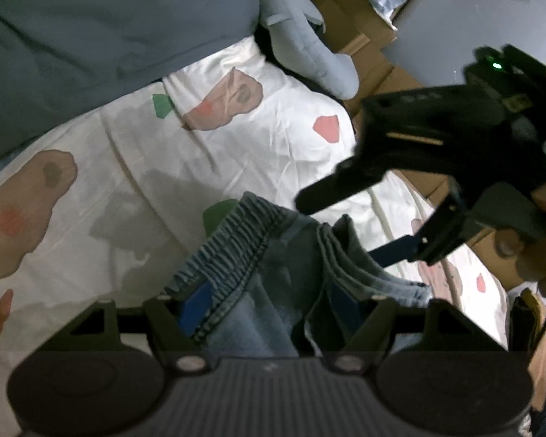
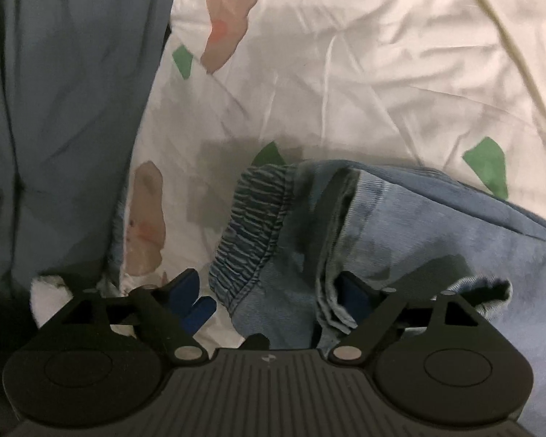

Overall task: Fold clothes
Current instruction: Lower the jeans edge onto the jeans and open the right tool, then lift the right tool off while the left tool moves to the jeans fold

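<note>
Your left hand-held gripper (image 1: 269, 306) has the denim jeans (image 1: 273, 255) bunched between its parted fingers; your right hand-held gripper (image 2: 273, 298), fingers spread, straddles the jeans' elastic waistband (image 2: 251, 233) above the bedsheet (image 2: 345, 73).

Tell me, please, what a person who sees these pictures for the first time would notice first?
First the blue jeans, bunched low in the middle of both views, with the left gripper around the gathered waistband and folds. Next the white bedsheet under them, printed with brown, green and pink shapes. In the left wrist view the right gripper comes in from the right, its fingers open over the jeans.
</note>
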A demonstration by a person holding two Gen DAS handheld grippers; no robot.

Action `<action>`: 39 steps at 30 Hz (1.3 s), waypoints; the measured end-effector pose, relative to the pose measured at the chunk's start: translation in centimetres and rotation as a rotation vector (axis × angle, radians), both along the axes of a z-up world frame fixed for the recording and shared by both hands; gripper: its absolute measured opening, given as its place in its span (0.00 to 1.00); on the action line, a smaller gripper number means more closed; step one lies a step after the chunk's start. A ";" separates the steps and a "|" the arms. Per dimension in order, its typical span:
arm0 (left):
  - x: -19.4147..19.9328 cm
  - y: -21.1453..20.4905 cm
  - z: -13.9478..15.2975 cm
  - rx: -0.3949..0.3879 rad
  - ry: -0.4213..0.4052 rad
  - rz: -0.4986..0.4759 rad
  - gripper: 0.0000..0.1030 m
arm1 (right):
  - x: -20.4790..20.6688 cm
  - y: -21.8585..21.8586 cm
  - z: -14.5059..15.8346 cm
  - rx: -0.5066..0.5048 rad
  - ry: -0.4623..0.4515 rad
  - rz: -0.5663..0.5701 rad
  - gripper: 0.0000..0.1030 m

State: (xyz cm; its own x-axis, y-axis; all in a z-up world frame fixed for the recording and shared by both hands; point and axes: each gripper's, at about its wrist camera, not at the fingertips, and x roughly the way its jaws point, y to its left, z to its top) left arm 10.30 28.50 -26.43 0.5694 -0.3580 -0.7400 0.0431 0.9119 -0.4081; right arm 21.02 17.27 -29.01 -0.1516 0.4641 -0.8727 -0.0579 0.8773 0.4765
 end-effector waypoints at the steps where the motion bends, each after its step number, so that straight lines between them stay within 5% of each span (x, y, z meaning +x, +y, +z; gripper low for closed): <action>1: 0.0 0.0 0.0 0.000 0.000 0.000 0.74 | 0.2 0.4 -0.5 -0.007 0.012 0.005 0.84; 12: 0.1 1.4 0.1 -0.019 0.004 0.035 0.74 | 1.0 2.8 -4.5 -0.069 0.098 -0.019 0.92; 18: -0.2 1.7 0.3 -0.028 -0.003 0.036 0.74 | 0.8 2.5 -3.2 -0.061 0.113 0.046 0.92; 29: -0.4 0.5 0.8 -0.046 -0.025 -0.004 0.74 | 2.4 -0.8 2.9 -0.064 -0.043 0.300 0.92; 39: -0.5 -1.9 0.9 -0.052 -0.032 -0.062 0.73 | -0.6 -7.3 2.6 -0.007 -0.168 0.414 0.92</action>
State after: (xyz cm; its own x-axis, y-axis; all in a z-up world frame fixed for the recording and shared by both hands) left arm 9.82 26.63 -25.50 0.5683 -0.4308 -0.7010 0.1126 0.8847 -0.4524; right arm 20.42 9.96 -26.39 -0.1788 0.3885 -0.9039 -0.4811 0.7669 0.4247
